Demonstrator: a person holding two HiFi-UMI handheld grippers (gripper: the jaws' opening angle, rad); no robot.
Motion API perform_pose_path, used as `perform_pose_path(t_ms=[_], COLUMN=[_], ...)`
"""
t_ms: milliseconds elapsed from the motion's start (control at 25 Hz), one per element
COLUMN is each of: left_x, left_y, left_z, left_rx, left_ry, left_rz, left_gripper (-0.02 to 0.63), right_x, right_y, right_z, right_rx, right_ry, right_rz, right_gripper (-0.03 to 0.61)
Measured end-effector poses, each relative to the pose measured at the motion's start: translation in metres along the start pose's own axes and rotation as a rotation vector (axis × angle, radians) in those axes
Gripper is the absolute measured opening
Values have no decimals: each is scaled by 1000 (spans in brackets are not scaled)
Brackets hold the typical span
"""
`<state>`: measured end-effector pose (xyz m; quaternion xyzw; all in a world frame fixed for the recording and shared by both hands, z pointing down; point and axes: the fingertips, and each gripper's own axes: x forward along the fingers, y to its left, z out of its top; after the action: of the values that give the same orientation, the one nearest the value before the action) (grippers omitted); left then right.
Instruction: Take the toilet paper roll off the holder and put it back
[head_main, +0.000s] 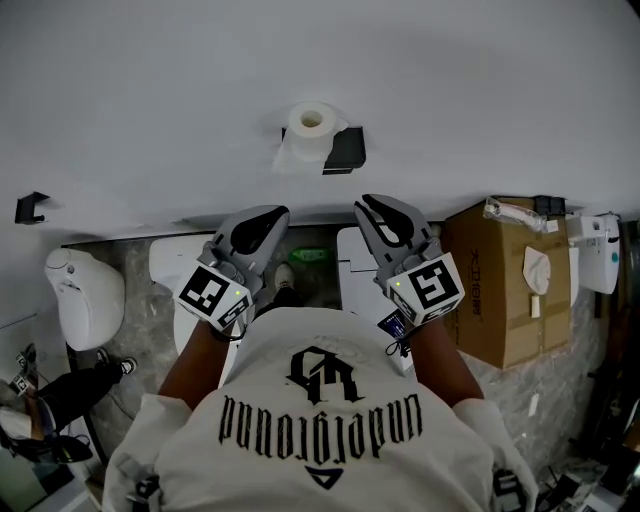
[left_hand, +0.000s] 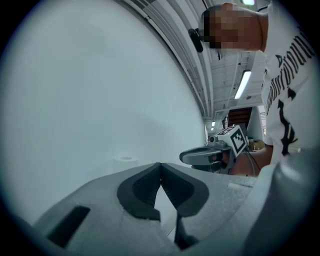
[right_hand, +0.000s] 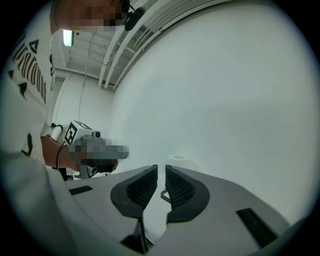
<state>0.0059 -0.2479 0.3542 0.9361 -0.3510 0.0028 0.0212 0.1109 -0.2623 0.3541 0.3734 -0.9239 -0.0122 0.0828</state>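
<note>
Claws both level, pointed at the wall (head_main: 140, 90), neither holding anything. Left claw (left_hand: 160, 167) has its pad tips meeting, nothing between them. Right claw (right_hand: 161, 172) is almost together: a narrow slit stays between the pads, with nothing in it. Toilet paper roll (head_main: 311, 128) sits on the black holder (head_main: 347, 150) on the wall, well apart from both claws. The roll is white, its core hole shows from above, and a loose sheet hangs beneath it.

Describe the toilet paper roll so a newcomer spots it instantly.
Start at the white wall. Near its middle a black holder is mounted; the toilet paper roll sits on it, the only white cylinder there, with a loose sheet hanging down.
</note>
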Motion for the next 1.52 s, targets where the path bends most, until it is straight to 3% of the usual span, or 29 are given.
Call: perform_pose_path(t_ms=[200, 480, 840, 1520], left_x=[-15, -39, -70, -211], left_y=[-25, -41, -45, -25], left_z=[-8, -9, -2, 7], left_rx=[-5, -3, 27, -4], left_ry=[22, 71, 57, -25], left_rz=[27, 57, 24, -11], left_gripper=[14, 14, 14, 14], right_x=[-21, -28, -28, -17], right_y=[12, 32, 63, 203], right_z=[0, -1, 10, 37], right_rx=[-15, -3, -7, -13], right_ry=[-23, -36, -50, -61], right_rz=[23, 71, 57, 10], right_gripper=[16, 14, 14, 14])
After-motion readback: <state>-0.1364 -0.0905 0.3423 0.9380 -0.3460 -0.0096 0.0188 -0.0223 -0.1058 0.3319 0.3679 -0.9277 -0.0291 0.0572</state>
